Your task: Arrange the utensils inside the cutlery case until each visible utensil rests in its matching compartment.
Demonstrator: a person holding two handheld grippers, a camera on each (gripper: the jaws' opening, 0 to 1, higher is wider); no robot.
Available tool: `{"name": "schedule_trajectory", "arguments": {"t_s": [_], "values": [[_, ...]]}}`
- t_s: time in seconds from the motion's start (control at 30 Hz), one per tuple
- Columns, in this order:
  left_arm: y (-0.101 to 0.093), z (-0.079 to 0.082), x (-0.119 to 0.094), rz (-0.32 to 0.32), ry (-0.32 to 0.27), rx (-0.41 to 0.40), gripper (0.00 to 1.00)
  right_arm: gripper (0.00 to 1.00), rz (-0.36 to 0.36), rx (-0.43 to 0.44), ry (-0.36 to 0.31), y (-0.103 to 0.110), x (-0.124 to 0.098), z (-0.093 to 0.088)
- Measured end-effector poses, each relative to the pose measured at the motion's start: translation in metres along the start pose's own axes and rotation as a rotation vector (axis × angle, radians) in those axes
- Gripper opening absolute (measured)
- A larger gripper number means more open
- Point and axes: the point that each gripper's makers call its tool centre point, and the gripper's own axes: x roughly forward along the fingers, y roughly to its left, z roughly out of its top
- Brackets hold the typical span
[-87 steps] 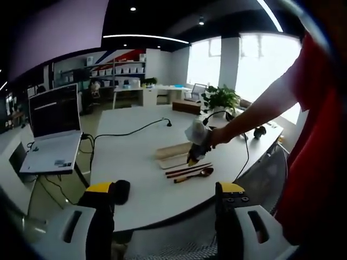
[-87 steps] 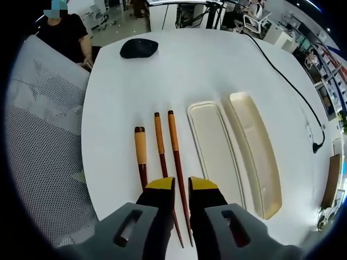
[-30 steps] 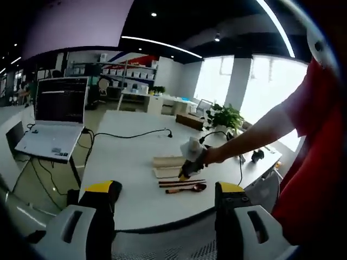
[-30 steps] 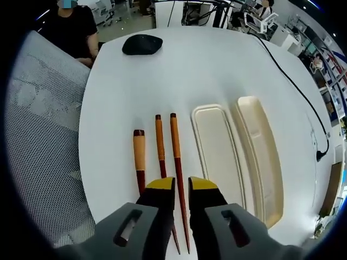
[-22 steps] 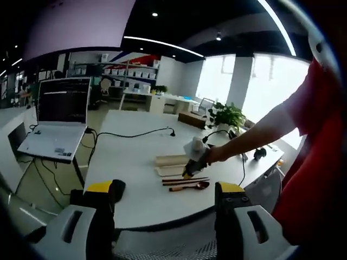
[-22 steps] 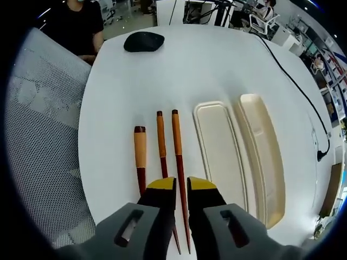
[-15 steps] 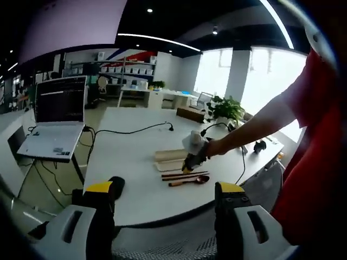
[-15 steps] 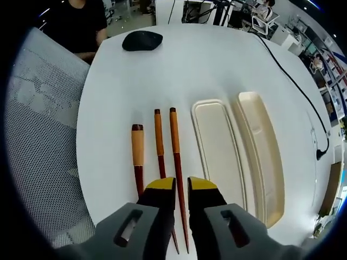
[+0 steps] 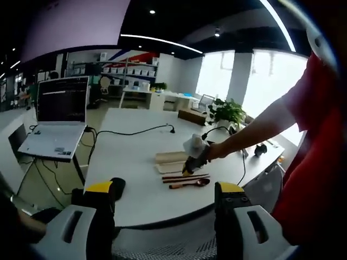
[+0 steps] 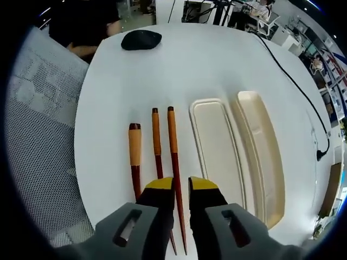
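**Right gripper poised over the chopsticks, case lying open beside them**

In the right gripper view we look down on a round white table (image 10: pixel 217 65). The right gripper (image 10: pixel 181 187) hangs low over the utensils, its yellow-tipped jaws a narrow gap apart and straddling the nearer of two dark red chopsticks with tan upper sections (image 10: pixel 174 162) — whether the jaws actually press on it we cannot tell. The second chopstick (image 10: pixel 156 149) runs parallel just to its left, and a wooden spoon with a tan handle (image 10: pixel 134 157) lies just beyond that; its bowl is hidden behind the gripper body. Right of the chopsticks sit the two cream plastic halves of the cutlery case (image 10: pixel 217 151), side by side and touching — a flatter tray nearer the chopsticks, a deeper one (image 10: pixel 263 146) farther out. Both hold nothing. A black computer mouse (image 10: pixel 141 39) rests at the far edge, well apart from the utensils.

In the left gripper view we see the left gripper (image 9: pixel 165 189) held back from the table, jaws wide apart, nothing between them. Across the table a person's hand (image 9: pixel 209 151) holds the right gripper over the case, and a laptop (image 9: pixel 54 122) sits on a side surface.
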Motion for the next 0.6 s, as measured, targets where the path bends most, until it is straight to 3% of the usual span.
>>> {"name": "schedule_trajectory", "arguments": {"t_s": [0.37, 0.6], "values": [[0.002, 0.007, -0.001, 0.002, -0.007, 0.002, 0.77, 0.05, -0.017, -0.018, 0.0, -0.011, 0.009, -0.007], [0.007, 0.006, -0.002, 0.018, -0.007, -0.007, 0.77, 0.02, 0.0, -0.035, 0.011, -0.004, 0.01, -0.008]]}}
